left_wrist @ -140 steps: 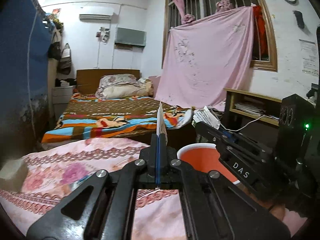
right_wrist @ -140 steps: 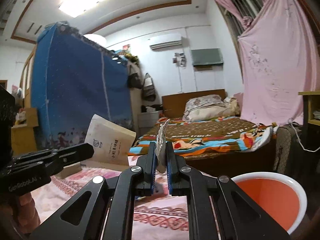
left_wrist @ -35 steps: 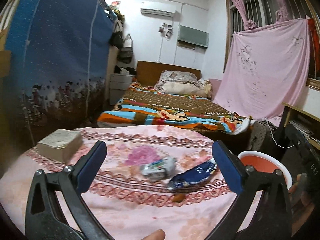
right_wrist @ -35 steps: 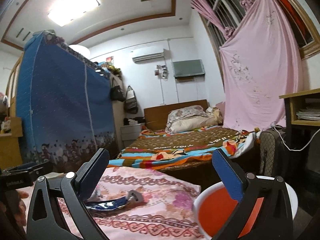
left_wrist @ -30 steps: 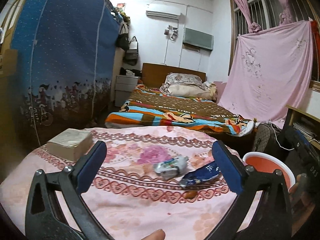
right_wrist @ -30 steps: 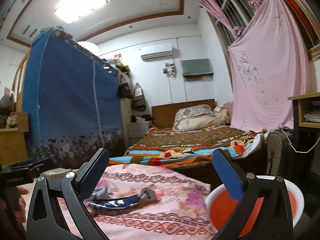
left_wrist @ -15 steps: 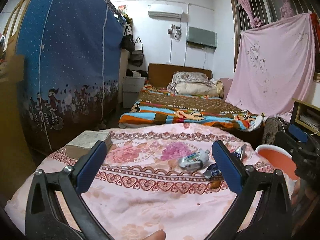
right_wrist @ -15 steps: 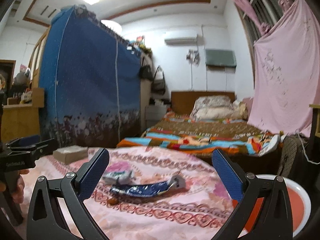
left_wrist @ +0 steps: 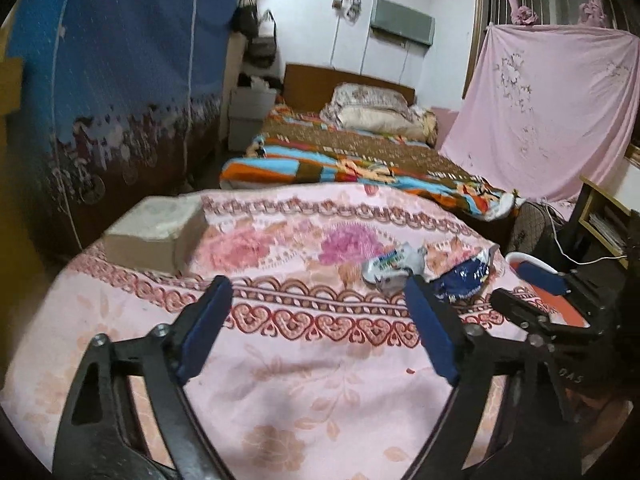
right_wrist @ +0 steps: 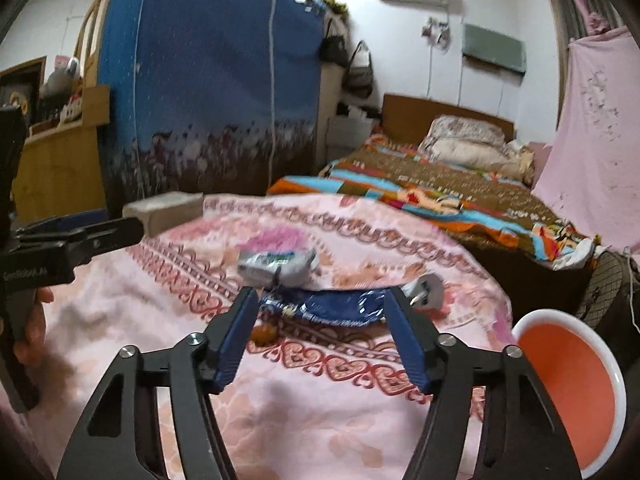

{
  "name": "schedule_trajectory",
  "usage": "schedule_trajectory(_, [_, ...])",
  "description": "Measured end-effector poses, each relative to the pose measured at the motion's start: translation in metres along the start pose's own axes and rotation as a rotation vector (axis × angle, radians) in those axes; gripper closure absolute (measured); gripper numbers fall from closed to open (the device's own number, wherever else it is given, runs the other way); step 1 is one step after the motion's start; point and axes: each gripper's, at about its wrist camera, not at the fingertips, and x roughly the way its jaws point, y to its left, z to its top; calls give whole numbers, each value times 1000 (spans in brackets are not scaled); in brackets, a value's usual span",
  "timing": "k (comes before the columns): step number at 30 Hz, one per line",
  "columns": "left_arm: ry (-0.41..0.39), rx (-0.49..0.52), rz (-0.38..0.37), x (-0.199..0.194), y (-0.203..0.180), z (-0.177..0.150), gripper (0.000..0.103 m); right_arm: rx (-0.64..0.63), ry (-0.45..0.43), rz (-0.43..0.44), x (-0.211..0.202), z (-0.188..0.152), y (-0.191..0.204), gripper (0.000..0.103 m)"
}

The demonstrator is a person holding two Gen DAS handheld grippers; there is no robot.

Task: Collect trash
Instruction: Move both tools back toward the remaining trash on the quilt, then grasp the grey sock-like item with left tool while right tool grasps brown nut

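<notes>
Two grippers, both with nothing between the pads. Right gripper (right_wrist: pixel 320 320), black frame with blue pads, sits nearest, low over the table (right_wrist: pixel 280 420) covered in a pink floral cloth; its jaws have just been closing, now at a middling gap, and frame the crumpled dark blue foil wrapper (right_wrist: pixel 332 308) lying flat just ahead. Pads not on it yet. Left gripper (left_wrist: pixel 316 312), same build, jaws also just been closing but wider, points at bare cloth, with the wrappers off toward its right pad. A small brown scrap (right_wrist: pixel 264 332), maybe a sweet, lies by the blue wrapper's near-left end; can't tell what it is.

Just behind, touching or nearly, is the scrunched white plastic packet with green print (right_wrist: pixel 276 264). Round orange bin with white rim (right_wrist: pixel 568 392) stands beside the table's right edge, near the right gripper.

Handling guess: both wrappers are very light, thin, limp and slick, so they will crush, not resist. Best pinch on a raised crease or the blue one's lifted right end, not the flat middle.

Further back: a grey-brown block-like book (left_wrist: pixel 156 236) at the far left of the table, then a bed with a striped blanket (right_wrist: pixel 460 200).
</notes>
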Motion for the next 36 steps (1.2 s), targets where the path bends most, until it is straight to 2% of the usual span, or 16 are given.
schedule_trajectory(4, [87,-20,-32,15,4,-1,52,-30,100,57,20,-2,9,52])
schedule_trajectory(7, [132,-30,-50,24,6,-3,58,-82,172,74,34,-4,20,57])
schedule_trajectory(9, [153,-37,-61,27,8,-4,61,-103,209,84,42,-5,25,63])
schedule_trajectory(15, [222,-46,-93,40,10,-5,71,-102,280,127,56,-8,26,75])
schedule_trajectory(18, [239,-33,-106,44,7,-6,74,-104,290,131,57,-9,26,84])
schedule_trajectory(25, [252,30,-137,52,-11,1,77,-72,257,116,51,-6,19,85])
schedule_trajectory(30, [251,102,-154,63,-27,7,79,8,238,92,44,-7,-5,85])
schedule_trajectory(36, [280,174,-176,81,-41,14,85,65,224,47,40,-7,-27,85])
